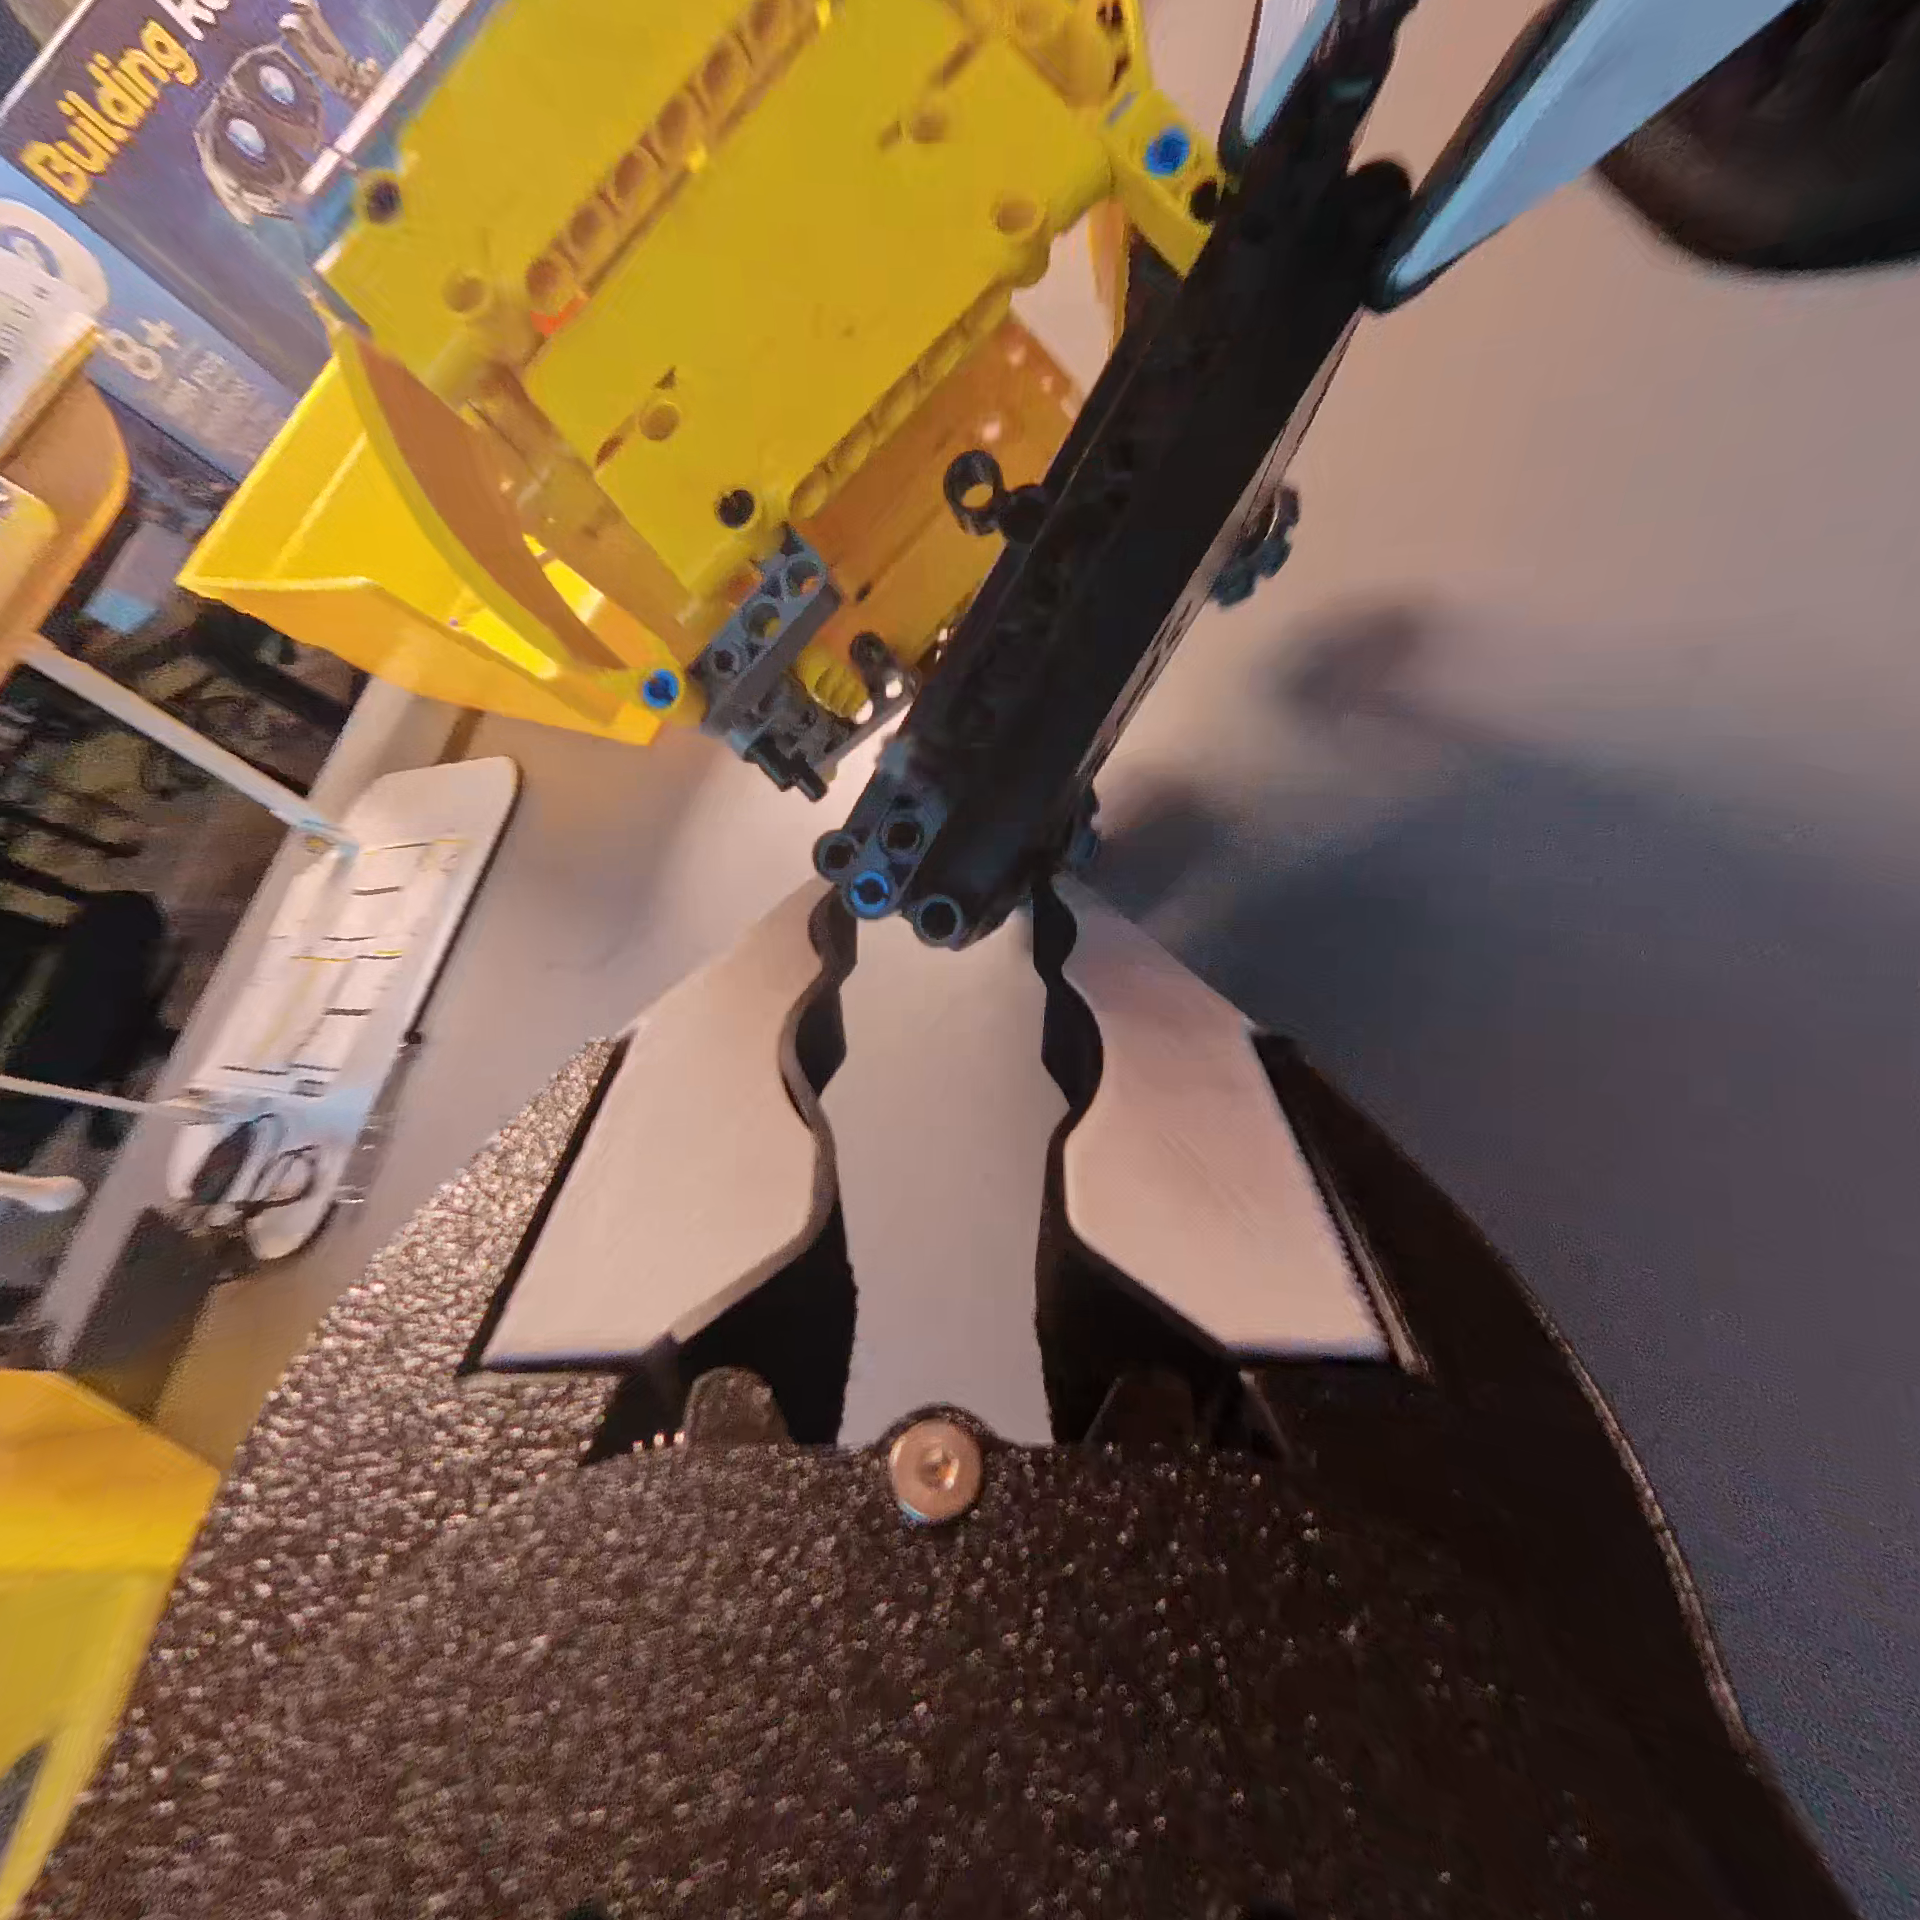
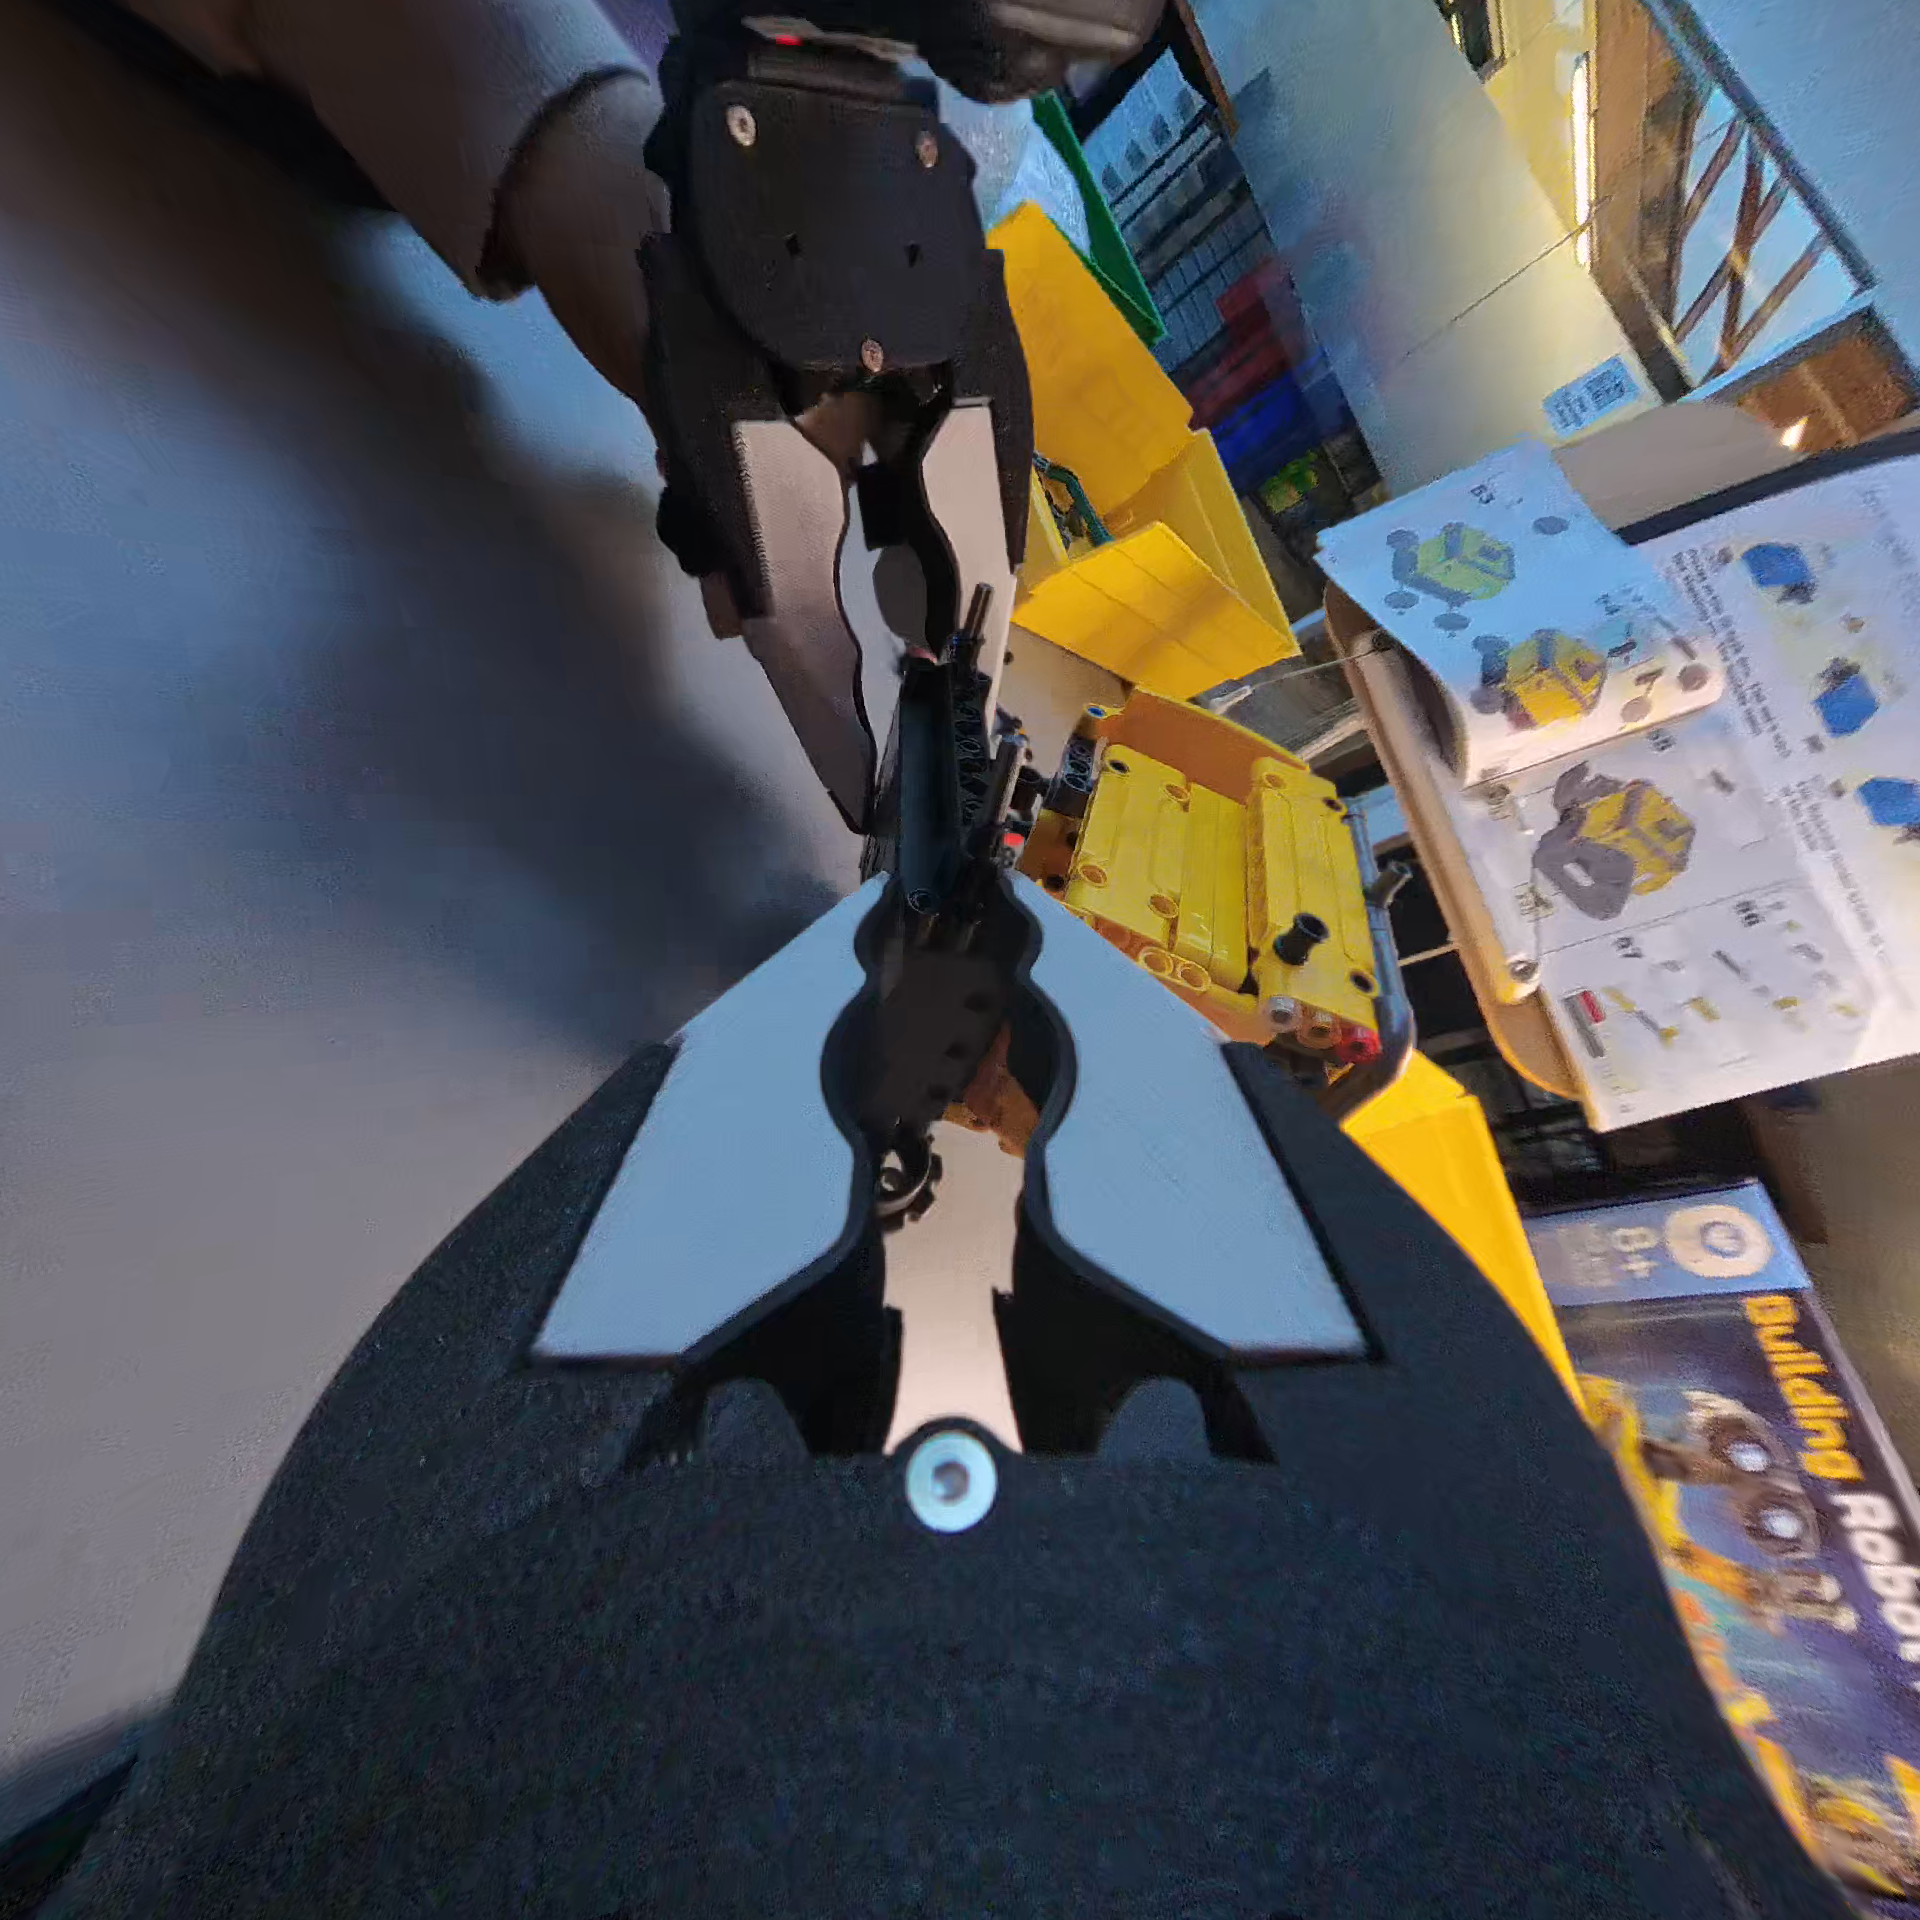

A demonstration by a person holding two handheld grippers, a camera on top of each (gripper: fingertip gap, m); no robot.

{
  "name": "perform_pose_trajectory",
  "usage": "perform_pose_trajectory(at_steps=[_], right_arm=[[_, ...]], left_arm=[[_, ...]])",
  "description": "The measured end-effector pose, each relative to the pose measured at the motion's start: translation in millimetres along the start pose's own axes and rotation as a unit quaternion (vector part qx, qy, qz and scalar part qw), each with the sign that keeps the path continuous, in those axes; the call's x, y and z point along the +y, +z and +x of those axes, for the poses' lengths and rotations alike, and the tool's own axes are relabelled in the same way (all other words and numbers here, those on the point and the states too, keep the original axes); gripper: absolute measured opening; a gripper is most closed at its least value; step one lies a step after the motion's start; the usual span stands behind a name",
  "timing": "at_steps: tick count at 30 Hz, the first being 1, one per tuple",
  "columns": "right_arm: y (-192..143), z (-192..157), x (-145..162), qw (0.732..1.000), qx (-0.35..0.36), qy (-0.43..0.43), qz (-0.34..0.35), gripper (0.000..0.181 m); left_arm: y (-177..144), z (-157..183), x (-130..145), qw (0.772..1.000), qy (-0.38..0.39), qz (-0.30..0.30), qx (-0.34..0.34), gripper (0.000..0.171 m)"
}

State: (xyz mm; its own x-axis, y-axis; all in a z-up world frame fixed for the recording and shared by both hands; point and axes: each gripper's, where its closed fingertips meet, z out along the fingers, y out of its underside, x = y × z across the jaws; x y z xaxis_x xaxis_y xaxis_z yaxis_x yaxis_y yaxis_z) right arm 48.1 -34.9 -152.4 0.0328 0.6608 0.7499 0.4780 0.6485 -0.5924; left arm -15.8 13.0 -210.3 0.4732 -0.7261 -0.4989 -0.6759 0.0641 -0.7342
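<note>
Gripping opposite ends of a black beam assembly [image 2: 940, 821] above the pale worktop [image 1: 1558, 935], the right hand-held gripper [image 2: 948, 914] is clamped on one end while the left hand-held gripper [image 1: 940, 920] pinches the other. A yellow brick model [image 2: 1216, 883] hangs beside the beam, with an instruction booklet [image 2: 1662, 790] and a box [image 2: 1745, 1455] nearby

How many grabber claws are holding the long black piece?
2. The left gripper pinches the near end of the black beam; the right gripper clamps its other end, beside the yellow brick model.
</note>
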Motion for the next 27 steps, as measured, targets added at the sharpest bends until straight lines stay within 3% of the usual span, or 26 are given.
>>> perform_pose_trajectory(at_steps=[2,5,8,10,12,16,19,21,23,25,27], right_arm=[[7,-4,-2,0.999,0.007,-0.044,-0.013,0.013],[20,-17,-8,0.996,0.001,-0.087,-0.027,0.013],[33,-32,-16,0.994,-0.013,-0.105,-0.026,0.012],[41,-45,-19,0.994,-0.028,-0.101,-0.030,0.011],[50,-62,-18,0.993,-0.059,-0.096,-0.035,0.005],[67,-101,-8,0.987,-0.126,-0.081,-0.059,0.009],[62,-111,-17,0.983,-0.175,-0.036,-0.037,0.019],[39,-122,-38,0.965,-0.259,0.038,0.018,0.020],[11,-110,-60,0.937,-0.314,0.129,0.085,0.020],[-8,-81,-58,0.921,-0.319,0.193,0.110,0.020],[-11,-49,-30,0.932,-0.275,0.219,0.093,0.019]], left_arm=[[7,-2,14,0.999,0.018,-0.042,0.006,0.023],[6,10,29,0.993,-0.058,-0.067,0.081,0.035],[-27,17,44,0.974,-0.117,-0.078,0.177,0.033],[-55,8,67,0.965,-0.150,-0.095,0.192,0.031],[-78,-4,71,0.960,-0.199,-0.061,0.186,0.030],[-100,-19,51,0.956,-0.246,0.026,0.161,0.037],[-103,-13,34,0.948,-0.255,0.067,0.177,0.037],[-99,-10,31,0.948,-0.254,0.068,0.179,0.038],[-92,-3,31,0.947,-0.249,0.059,0.192,0.039],[-83,2,30,0.945,-0.248,0.055,0.204,0.039],[-71,1,31,0.949,-0.241,0.045,0.199,0.036]])
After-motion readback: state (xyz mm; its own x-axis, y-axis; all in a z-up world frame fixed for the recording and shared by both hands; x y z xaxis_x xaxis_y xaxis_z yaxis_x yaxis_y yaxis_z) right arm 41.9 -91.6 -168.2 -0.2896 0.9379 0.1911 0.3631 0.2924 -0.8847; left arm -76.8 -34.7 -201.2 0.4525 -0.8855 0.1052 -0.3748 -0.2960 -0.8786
